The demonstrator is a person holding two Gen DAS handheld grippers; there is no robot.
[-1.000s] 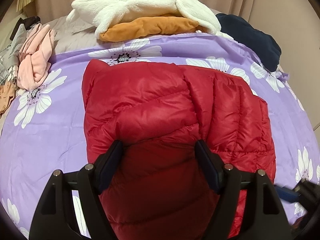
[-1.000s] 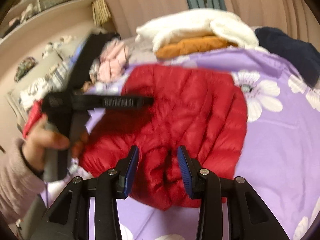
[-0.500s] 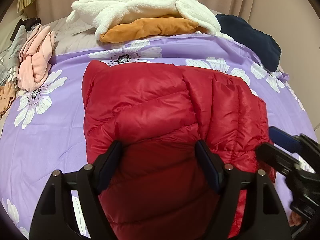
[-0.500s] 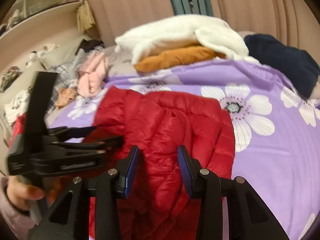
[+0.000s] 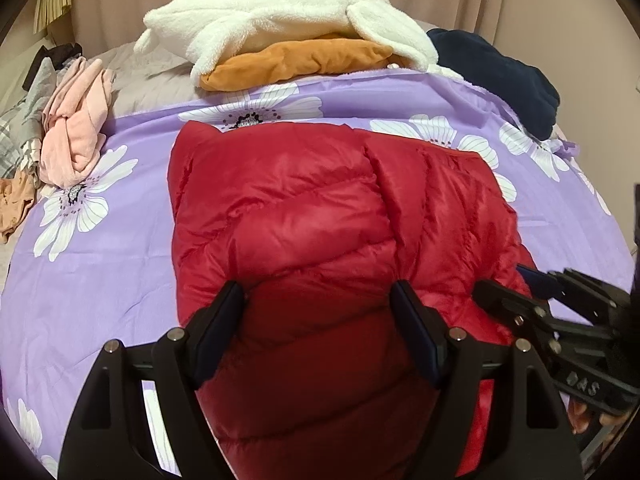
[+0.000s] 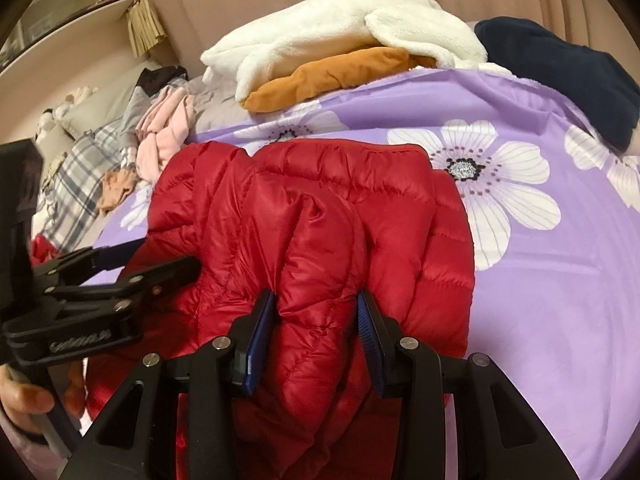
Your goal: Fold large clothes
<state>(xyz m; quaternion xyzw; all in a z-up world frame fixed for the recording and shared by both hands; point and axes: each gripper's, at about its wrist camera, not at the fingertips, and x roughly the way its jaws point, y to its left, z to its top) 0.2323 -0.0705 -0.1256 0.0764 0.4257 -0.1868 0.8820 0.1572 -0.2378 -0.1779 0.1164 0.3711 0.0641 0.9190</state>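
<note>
A red puffer jacket (image 5: 304, 208) lies partly folded on the purple flowered bedspread (image 5: 100, 280). My left gripper (image 5: 318, 296) stands wide at the jacket's near end. The thick padded fabric fills the whole space between its pads, so it is shut on it. In the right wrist view my right gripper (image 6: 316, 300) is shut on a bulging fold of the jacket (image 6: 320, 240), and the fabric creases at both blue pads. That gripper (image 5: 516, 284) also shows at the jacket's right edge in the left wrist view. The left gripper (image 6: 160, 260) shows at the jacket's left edge in the right wrist view.
At the head of the bed lie a white fleece (image 5: 280, 8) over an orange garment (image 5: 296, 60), and a navy garment (image 5: 500, 76) to their right. Pink clothes (image 5: 76, 132) and plaid cloth (image 6: 80, 168) are heaped at the left. A curtain hangs behind the bed.
The right gripper has come in from the right edge of the left wrist view to the jacket's right side, carrying its fold. The left gripper has kept still.
</note>
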